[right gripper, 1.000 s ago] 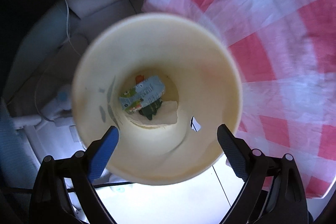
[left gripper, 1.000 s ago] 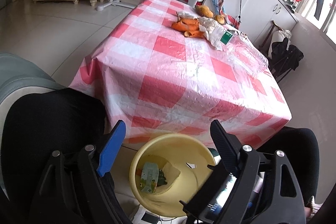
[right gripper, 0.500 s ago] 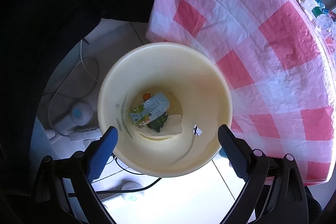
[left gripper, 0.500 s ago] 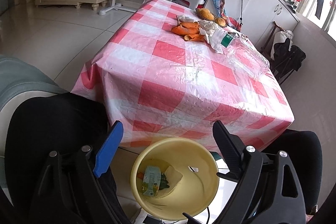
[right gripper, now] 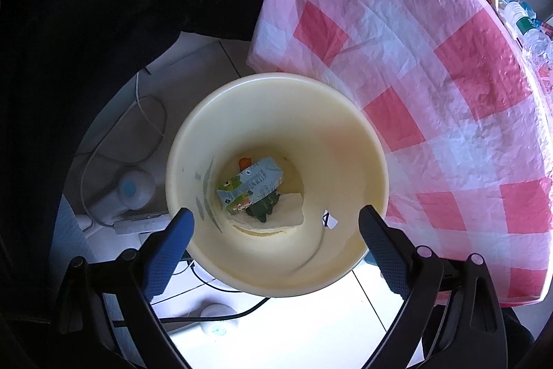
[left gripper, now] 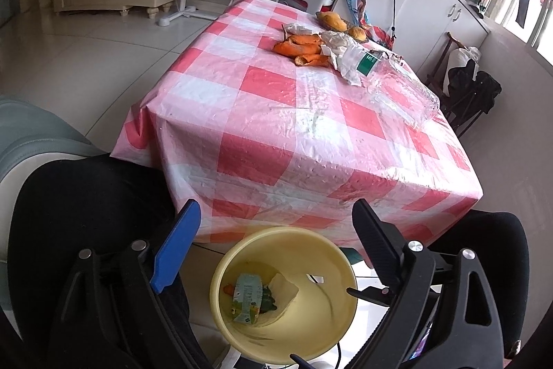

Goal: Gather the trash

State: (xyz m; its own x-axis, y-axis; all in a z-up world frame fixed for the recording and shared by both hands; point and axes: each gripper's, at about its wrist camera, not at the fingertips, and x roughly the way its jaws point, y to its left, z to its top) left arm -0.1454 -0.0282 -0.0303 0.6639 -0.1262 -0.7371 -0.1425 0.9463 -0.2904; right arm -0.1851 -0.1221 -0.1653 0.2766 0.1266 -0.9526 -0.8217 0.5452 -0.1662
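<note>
Trash is seen in two places: some lies at the bottom of a yellow bin (right gripper: 276, 185) on the floor, and more is left on the table (left gripper: 311, 134) under its pink-and-white checked cloth. Inside the bin a small carton (right gripper: 250, 187), a dark green scrap and a piece of white paper are piled together. The right gripper (right gripper: 274, 223) is held almost straight above the bin, its jaws spread wide with nothing between them, and the carton lies below and just ahead of the fingertips. The left gripper (left gripper: 276, 217) is angled down toward the near table edge, with the bin below it; its jaws are opening and nothing is held between them. Far ahead of it, at the table's far end, orange peels (left gripper: 300, 49), crumpled paper (left gripper: 340, 52) and a clear plastic bottle (left gripper: 397, 85) are gathered.
</note>
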